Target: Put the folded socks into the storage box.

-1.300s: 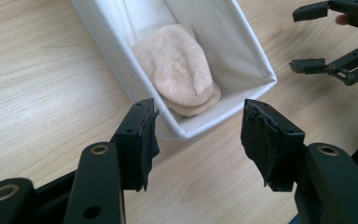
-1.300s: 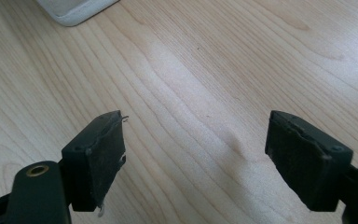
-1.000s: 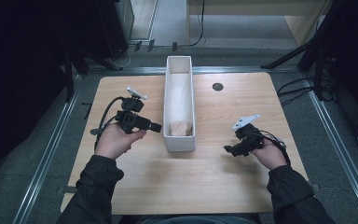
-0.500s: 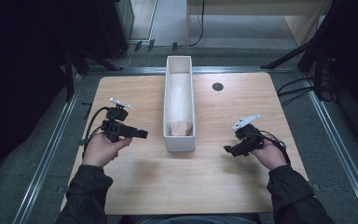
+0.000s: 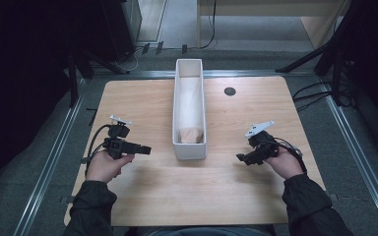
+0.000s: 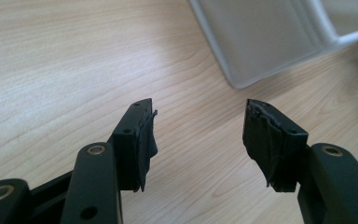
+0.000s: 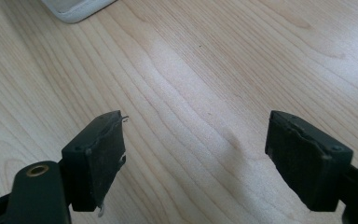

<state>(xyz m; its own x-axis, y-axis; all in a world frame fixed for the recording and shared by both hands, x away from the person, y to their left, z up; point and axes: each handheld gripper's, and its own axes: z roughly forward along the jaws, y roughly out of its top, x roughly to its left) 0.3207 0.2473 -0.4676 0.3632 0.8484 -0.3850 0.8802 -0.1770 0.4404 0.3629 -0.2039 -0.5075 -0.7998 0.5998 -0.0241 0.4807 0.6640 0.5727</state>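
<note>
A long white bin [image 5: 178, 110] stands lengthwise in the middle of the wooden table [image 5: 142, 191], with a pale tan lump [image 5: 191, 134] at its near end. My left gripper [image 5: 144, 150] is held low at the left of the bin, pointing toward it, jaws open and empty. In the left gripper view the gripper [image 6: 198, 133] faces the bin's near corner [image 6: 256, 42]. My right gripper [image 5: 240, 158] hovers at the right of the bin, open with nothing in it. Bare wood lies between the right gripper's [image 7: 196, 154] jaws, and the bin's corner [image 7: 74, 9] shows at top left.
A small black round disc [image 5: 230, 91] sits in the tabletop at the back right. Metal rails [image 5: 54, 157] border the table on both sides. Cables and dark stands lie on the floor beyond the far edge.
My left gripper has drawn back toward the person and to the left, away from the bin. The right gripper has stayed in place.
</note>
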